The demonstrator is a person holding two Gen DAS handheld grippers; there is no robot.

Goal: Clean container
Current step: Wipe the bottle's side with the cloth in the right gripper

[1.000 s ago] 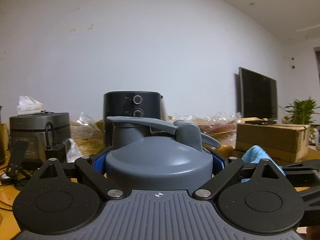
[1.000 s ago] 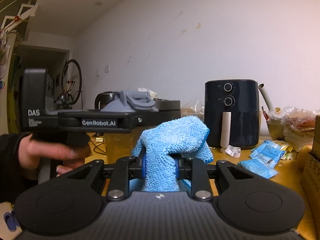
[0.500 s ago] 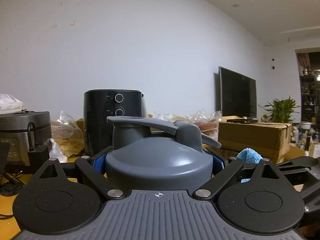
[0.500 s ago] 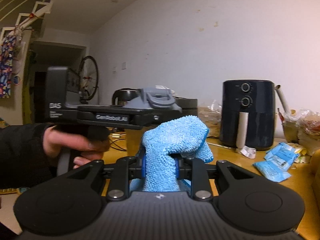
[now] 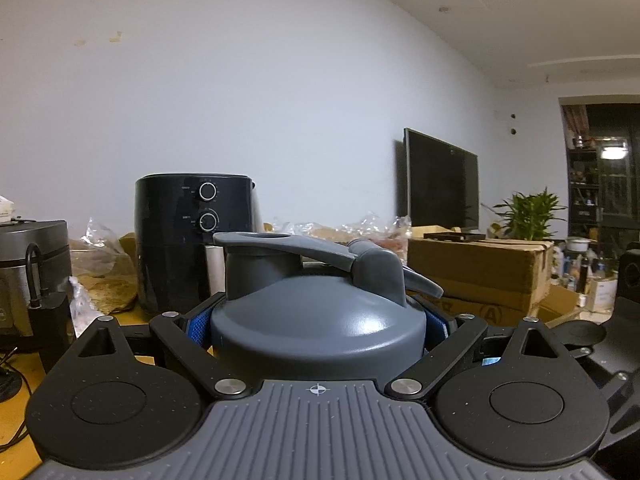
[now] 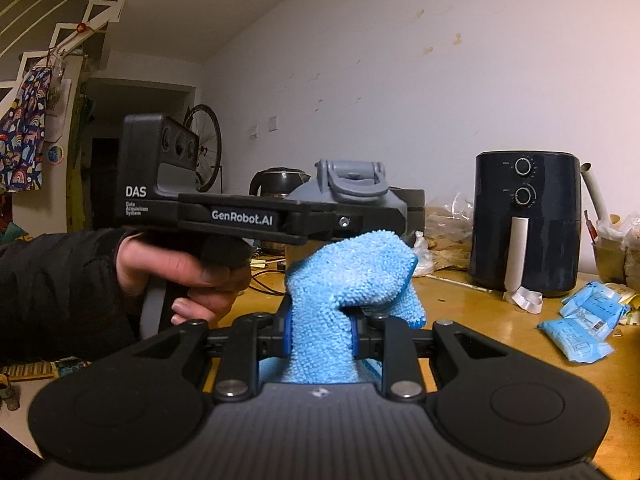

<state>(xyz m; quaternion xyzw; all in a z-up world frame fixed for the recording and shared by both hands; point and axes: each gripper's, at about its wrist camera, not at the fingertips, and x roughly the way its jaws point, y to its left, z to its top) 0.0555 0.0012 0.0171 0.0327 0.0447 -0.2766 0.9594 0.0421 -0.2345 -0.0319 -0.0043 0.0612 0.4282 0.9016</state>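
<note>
Both fingers of the left gripper (image 5: pixel 318 320) pressed their blue pads against the sides of one grey container (image 5: pixel 320 320), holding it upright by its domed lid, whose single flip cap and carry loop pointed away from the camera. From the right wrist view the same container (image 6: pixel 352 184) showed above the left gripper's black body (image 6: pixel 248 216), which one hand (image 6: pixel 184 276) in a dark sleeve held by the handle. Two fingers of the right gripper (image 6: pixel 320 330) were clamped narrowly on one blue microfibre cloth (image 6: pixel 348 280), whose bunched top stood up between them, just below and near the container; whether cloth and container touched could not be told.

On the wooden table (image 6: pixel 480 312) stood one black air fryer (image 6: pixel 526 224) with two dials, and near it lay three or so blue packets (image 6: pixel 576 332). One dark kettle (image 6: pixel 280 180) sat behind the left gripper. One bicycle wheel (image 6: pixel 206 148) leaned by the far wall. The left wrist view also gave one dark screen (image 5: pixel 440 184), one cardboard box (image 5: pixel 480 272), one potted plant (image 5: pixel 528 216) and one grey cooker (image 5: pixel 32 272) at the left edge.
</note>
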